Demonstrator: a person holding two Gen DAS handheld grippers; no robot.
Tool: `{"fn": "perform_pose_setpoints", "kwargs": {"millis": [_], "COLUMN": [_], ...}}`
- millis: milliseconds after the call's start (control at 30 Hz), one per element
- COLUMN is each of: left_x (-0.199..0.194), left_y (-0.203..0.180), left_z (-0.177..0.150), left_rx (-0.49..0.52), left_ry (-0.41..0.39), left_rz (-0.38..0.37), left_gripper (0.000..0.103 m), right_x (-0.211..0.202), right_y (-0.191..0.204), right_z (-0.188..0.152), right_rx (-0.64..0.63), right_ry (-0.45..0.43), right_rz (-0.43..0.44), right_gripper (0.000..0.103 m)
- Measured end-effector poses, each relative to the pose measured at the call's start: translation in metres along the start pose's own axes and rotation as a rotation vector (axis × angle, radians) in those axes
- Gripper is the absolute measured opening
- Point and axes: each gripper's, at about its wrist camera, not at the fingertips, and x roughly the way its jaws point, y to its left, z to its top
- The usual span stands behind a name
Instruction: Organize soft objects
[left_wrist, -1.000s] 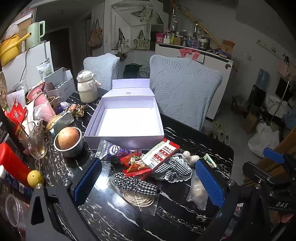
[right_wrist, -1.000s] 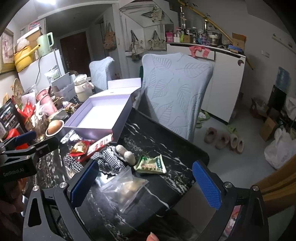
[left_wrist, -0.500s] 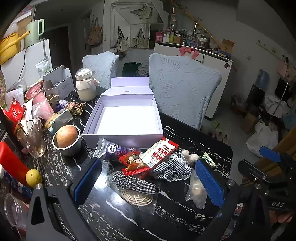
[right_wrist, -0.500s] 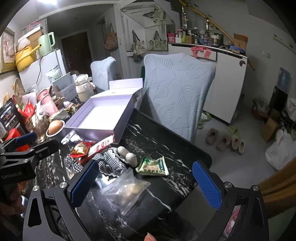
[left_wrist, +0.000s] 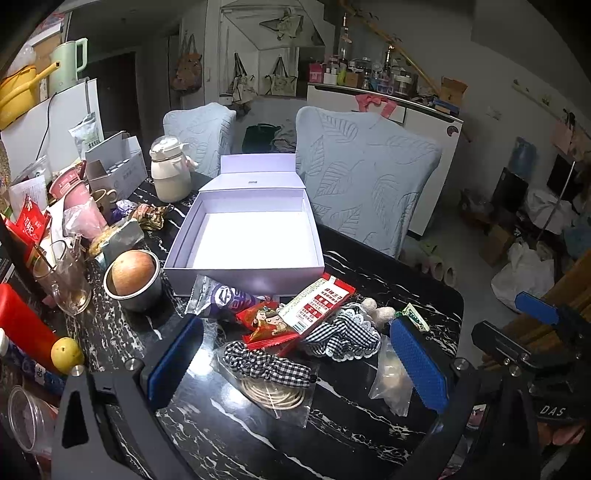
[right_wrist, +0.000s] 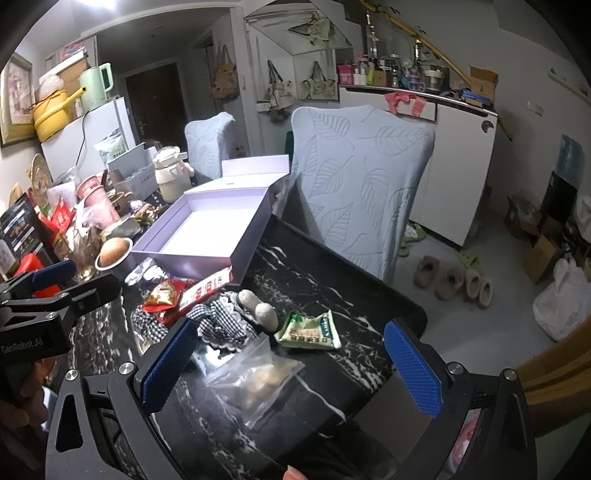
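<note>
Both grippers have edged slightly nearer the open lavender box (left_wrist: 245, 236), left gripper (left_wrist: 295, 354) and right gripper (right_wrist: 288, 365) jaws spread apart, empty.

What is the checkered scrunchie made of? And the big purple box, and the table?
The checkered scrunchie looks like soft woven cloth: it bunches into folds. The purple box seems to be stiff cardboard with a matte finish, its walls flat and straight. The table looks like polished black stone with white veins, perhaps marble or an imitation.
</note>
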Motion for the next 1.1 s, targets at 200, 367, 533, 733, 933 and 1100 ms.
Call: {"fn": "perform_pose_setpoints", "kwargs": {"millis": [200, 367, 533, 733, 933, 1100], "left_x": [-0.003, -0.005, -0.009, -0.016, -0.010, -0.008], "left_y": [-0.001, -0.003, -0.009, -0.012, -0.018, -0.019], "left_z": [0.000, 0.000, 0.002, 0.003, -0.006, -0.018], "left_rx": [0.000, -0.001, 0.021, 0.007, 0.027, 0.021], "left_ry": [-0.007, -0.017, -0.031, -0.061, -0.037, -0.006], "left_rz": [-0.007, -0.014, -0.011, -0.004, 0.010, -0.024], "left_gripper": [0.103, 0.103, 0.103, 0.103, 0.103, 0.103], "right_x": [-0.001, -0.006, -0.008, -0.013, -0.012, -0.003], "right_y": [0.000, -0.002, -0.006, -0.008, -0.007, -0.007], "right_z": [-0.002, -0.001, -0.001, 0.001, -0.002, -0.013], "right_rx": [0.000, -0.001, -0.004, -0.027, -0.068, -0.086], "right_ry": [-0.003, -0.018, -0.025, -0.027, -0.030, 0.007], "right_rz": [0.012, 0.027, 0.028, 0.025, 0.032, 0.060], "right_gripper": [0.103, 0.103, 0.103, 0.103, 0.103, 0.103]}}
